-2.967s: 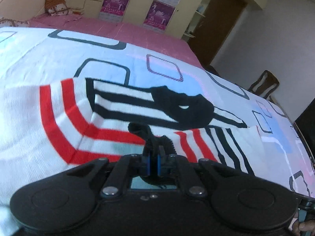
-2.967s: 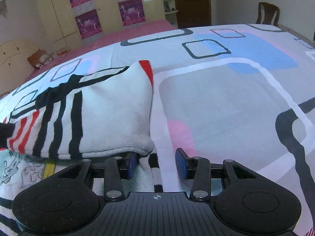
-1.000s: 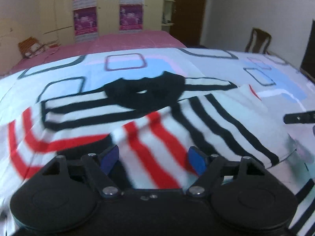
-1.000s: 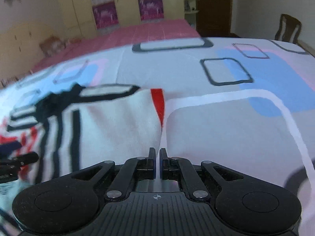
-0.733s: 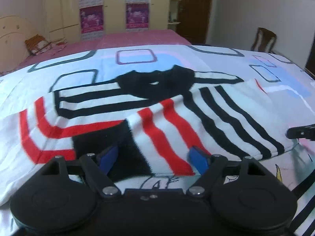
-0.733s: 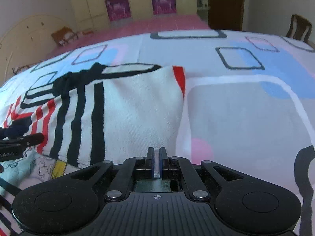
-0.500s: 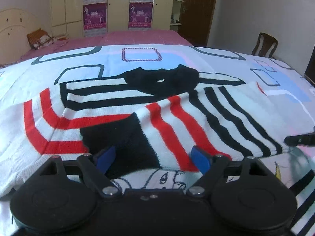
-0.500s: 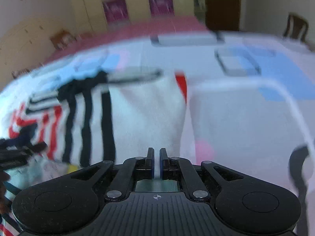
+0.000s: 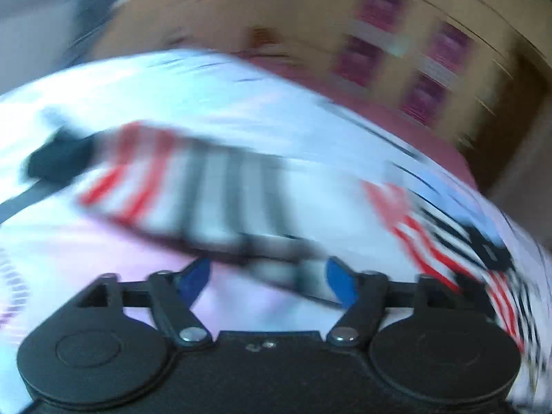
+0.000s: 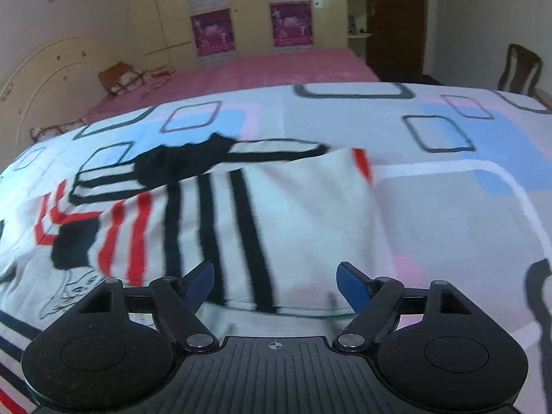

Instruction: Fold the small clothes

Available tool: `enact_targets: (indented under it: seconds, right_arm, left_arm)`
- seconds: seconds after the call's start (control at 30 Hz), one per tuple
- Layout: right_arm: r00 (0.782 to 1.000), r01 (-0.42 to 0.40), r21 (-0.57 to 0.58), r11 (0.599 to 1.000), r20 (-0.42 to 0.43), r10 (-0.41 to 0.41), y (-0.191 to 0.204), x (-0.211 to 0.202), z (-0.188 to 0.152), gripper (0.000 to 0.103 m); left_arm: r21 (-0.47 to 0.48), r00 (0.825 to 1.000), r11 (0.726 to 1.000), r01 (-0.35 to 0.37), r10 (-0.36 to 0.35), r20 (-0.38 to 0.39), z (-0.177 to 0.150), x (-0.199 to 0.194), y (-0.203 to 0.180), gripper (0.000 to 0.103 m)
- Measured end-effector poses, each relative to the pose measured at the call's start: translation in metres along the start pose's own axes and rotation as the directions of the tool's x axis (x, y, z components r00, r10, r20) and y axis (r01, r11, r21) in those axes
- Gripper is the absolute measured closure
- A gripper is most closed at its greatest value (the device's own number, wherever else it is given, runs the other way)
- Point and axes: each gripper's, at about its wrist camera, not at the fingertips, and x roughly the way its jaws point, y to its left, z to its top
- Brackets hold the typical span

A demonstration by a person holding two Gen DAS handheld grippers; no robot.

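Note:
A small white knit sweater (image 10: 283,220) with black and red stripes and a black collar lies partly folded on the patterned bedsheet (image 10: 448,207). My right gripper (image 10: 275,281) hovers over its near hem, jaws opening, and the pads touch nothing. The left wrist view is badly blurred. There the sweater (image 9: 220,193) shows as a striped smear ahead of my left gripper (image 9: 267,277). Its jaws stand apart and are closing, with a blurred fabric edge between them but no visible pinch. A second striped garment (image 9: 476,252) appears at the right of that view.
A cartoon-print white garment (image 10: 69,289) lies under the sweater at the left. Behind the sheet are a pink bedspread (image 10: 262,69), a wardrobe with purple posters (image 10: 241,10), a dark door (image 10: 393,17) and a wooden chair (image 10: 517,69).
My right gripper went from shut to open and let the sweater's hem go. My left gripper swung sideways fast and rolled, so its view is now tilted and blurred.

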Motion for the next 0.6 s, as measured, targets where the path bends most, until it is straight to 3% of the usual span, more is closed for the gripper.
enact_targets:
  seconds: [0.07, 0.1, 0.27, 0.37, 0.43, 0.47, 0.53, 0.57, 0.6]
  right_arm:
    - [1.0, -0.019, 0.003, 1.0, -0.017, 0.019, 0.011, 0.008, 0.002, 0.037]
    - [0.999, -0.024, 0.008, 1.0, -0.021, 0.024, 0.016, 0.011, 0.003, 0.037]
    - [0.999, -0.028, -0.01, 1.0, -0.018, 0.028, 0.047, 0.019, 0.014, 0.037]
    - [1.0, -0.022, -0.029, 0.999, -0.012, 0.022, 0.055, 0.02, 0.019, 0.037]
    - [1.0, -0.014, -0.025, 1.0, -0.011, 0.014, 0.055, 0.021, 0.021, 0.037]
    - [1.0, -0.009, -0.02, 1.0, -0.011, 0.009, 0.054, 0.021, 0.021, 0.037]
    - [1.0, 0.004, -0.01, 1.0, -0.018, -0.004, 0.05, 0.023, 0.021, 0.037]
    - [1.0, 0.011, -0.001, 1.0, -0.021, -0.011, 0.047, 0.024, 0.021, 0.037]
    - [0.999, 0.021, 0.013, 1.0, -0.026, -0.021, 0.043, 0.025, 0.02, 0.037]
  left_arm:
    - [-0.183, 0.999, 0.983, 0.033, -0.036, -0.009, 0.014, 0.006, 0.044, 0.061]
    - [-0.263, 0.998, 0.963, 0.064, -0.065, 0.006, 0.02, 0.008, 0.062, 0.061]
    - [-0.378, 0.998, 0.925, 0.041, -0.017, 0.066, 0.042, 0.018, 0.096, 0.059]
    - [-0.495, 0.992, 0.863, 0.102, -0.052, 0.113, 0.049, 0.021, 0.116, 0.048]
    - [-0.553, 0.986, 0.82, 0.145, -0.075, 0.147, 0.046, 0.022, 0.125, 0.046]
    - [-0.558, 0.986, 0.816, 0.148, -0.076, 0.15, 0.044, 0.023, 0.127, 0.05]
    - [-0.533, 0.987, 0.836, 0.131, -0.062, 0.145, 0.046, 0.025, 0.124, 0.06]
    - [-0.508, 0.99, 0.855, 0.107, -0.045, 0.134, 0.049, 0.026, 0.12, 0.086]
    - [-0.483, 0.991, 0.87, 0.1, -0.044, 0.126, 0.052, 0.024, 0.116, 0.1]
